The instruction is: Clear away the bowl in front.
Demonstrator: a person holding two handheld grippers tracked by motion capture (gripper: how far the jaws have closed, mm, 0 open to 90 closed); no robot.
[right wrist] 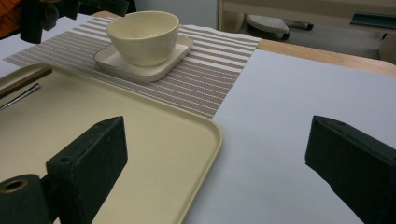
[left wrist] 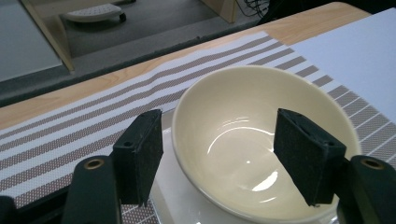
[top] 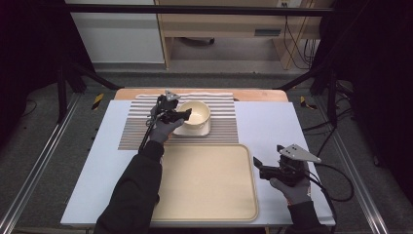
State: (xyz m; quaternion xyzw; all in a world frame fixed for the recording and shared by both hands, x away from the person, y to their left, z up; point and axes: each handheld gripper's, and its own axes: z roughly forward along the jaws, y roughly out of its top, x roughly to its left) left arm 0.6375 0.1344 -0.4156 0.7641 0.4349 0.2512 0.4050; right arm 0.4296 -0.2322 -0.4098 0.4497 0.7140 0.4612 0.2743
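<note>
From the high view, the left gripper (top: 182,115) reaches over the striped brown-and-white woven placemat (top: 141,126) at the far side of the white-covered counter (top: 272,124), its jaws at the near-left rim of the cream glazed ceramic bowl (top: 197,113), which sits on a small square white plate (top: 204,130). The right gripper (top: 260,168) hovers low at the right edge of the large beige plastic tray (top: 207,180), its jaws pointing toward the tray and spread apart, gripping nothing. In the left gripper view, the left gripper (left wrist: 224,158) has its jaws spread wide on either side of the bowl's (left wrist: 252,140) near rim: the left jaw stands outside the wall, over the plate (left wrist: 166,196), and the right jaw hangs over the bowl's hollow; whether either pad touches the rim I cannot tell. The placemat (left wrist: 70,135) runs beyond the jaws. In the right gripper view, the right gripper (right wrist: 217,158) holds its jaws wide open, the left jaw above the tray (right wrist: 154,154) and the right jaw above the bare counter (right wrist: 289,102), the tray's corner lying between them. Well ahead of the jaws, the bowl (right wrist: 142,37) stands upright on the plate (right wrist: 140,67) on the placemat (right wrist: 205,84); a thin metal utensil (right wrist: 18,97), partly cut off, lies on the tray to the far left.
</note>
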